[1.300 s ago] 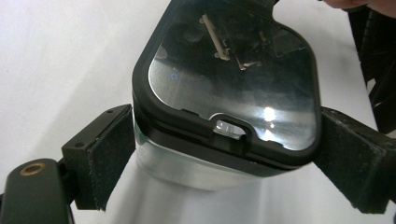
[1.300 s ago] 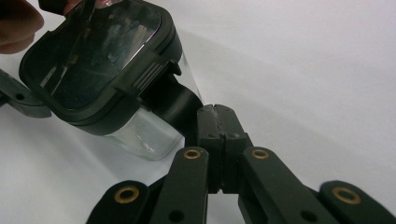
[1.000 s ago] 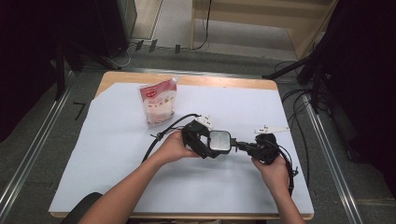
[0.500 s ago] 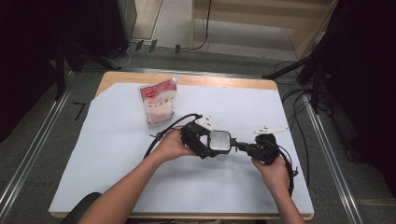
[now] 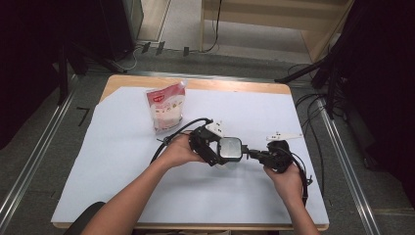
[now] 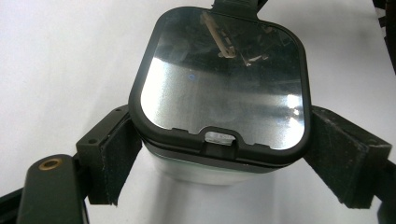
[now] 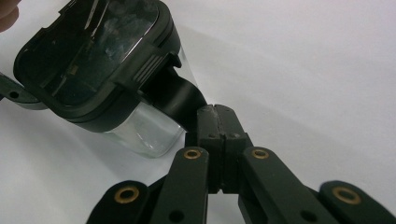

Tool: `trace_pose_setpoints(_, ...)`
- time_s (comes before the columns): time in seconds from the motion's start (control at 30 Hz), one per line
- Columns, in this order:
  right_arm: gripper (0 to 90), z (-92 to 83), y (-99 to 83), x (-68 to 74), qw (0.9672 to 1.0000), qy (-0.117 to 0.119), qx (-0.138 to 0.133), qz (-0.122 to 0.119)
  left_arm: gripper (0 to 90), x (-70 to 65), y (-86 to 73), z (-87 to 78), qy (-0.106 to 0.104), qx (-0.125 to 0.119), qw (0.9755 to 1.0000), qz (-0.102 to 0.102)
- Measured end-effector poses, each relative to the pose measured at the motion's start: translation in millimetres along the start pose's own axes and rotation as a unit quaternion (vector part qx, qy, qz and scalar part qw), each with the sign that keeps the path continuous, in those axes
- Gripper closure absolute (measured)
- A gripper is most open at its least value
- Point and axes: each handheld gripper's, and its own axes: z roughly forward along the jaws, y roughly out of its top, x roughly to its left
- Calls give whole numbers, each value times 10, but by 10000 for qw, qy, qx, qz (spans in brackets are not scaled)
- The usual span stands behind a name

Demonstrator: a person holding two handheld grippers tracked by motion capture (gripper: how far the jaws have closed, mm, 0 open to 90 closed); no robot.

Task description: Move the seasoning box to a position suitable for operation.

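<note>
Left gripper (image 6: 224,158) clamps the lidded container (image 6: 224,93) by its sides; right gripper (image 7: 215,122), at 3 o'clock, pinches its latch tab (image 7: 175,95).

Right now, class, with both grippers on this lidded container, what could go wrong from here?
1. The right gripper pinches only the small black latch tab on the lid; its closed jaws could slip off if it pulls.
2. The left gripper clamps the clear container by its smooth sides just under the lid; a hard tug might twist it loose.
3. If the lid pops suddenly, the container could jerk toward the snack bag on the table.
</note>
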Motion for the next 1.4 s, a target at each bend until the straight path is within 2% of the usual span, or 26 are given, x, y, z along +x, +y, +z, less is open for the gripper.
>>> trace_pose_setpoints(0.23,900,-3,-1,5,10000,12,11,10,166,1,6,4,-15,-33,10000,-10)
trace_pose_setpoints(0.47,900,0,-2,22,10000,18,25,-10,166,1,21,-27,-1,39,10000,19)
trace_pose_setpoints(0.5,900,3,-2,24,10000,29,25,-23,168,-8,30,-42,-35,-86,10000,18)
trace_pose_setpoints(0.57,900,4,-1,25,10000,38,22,-24,169,-14,36,-49,-11,-146,9999,52)
trace_pose_setpoints(0.73,900,7,-2,26,10000,55,32,-53,174,-20,48,-65,16,-107,9999,114)
trace_pose_setpoints(0.87,900,12,-4,38,10000,51,57,-55,175,-28,77,-105,36,-230,9997,58)
trace_pose_setpoints(1.0,900,20,-6,39,9999,53,60,-92,176,-58,119,-125,95,-116,9998,117)
trace_pose_setpoints(1.07,900,20,-7,39,9999,54,60,-79,176,-58,124,-120,81,-193,9997,86)
trace_pose_setpoints(1.4,900,25,5,19,9999,106,56,-67,175,-50,144,-132,84,-202,9998,0)
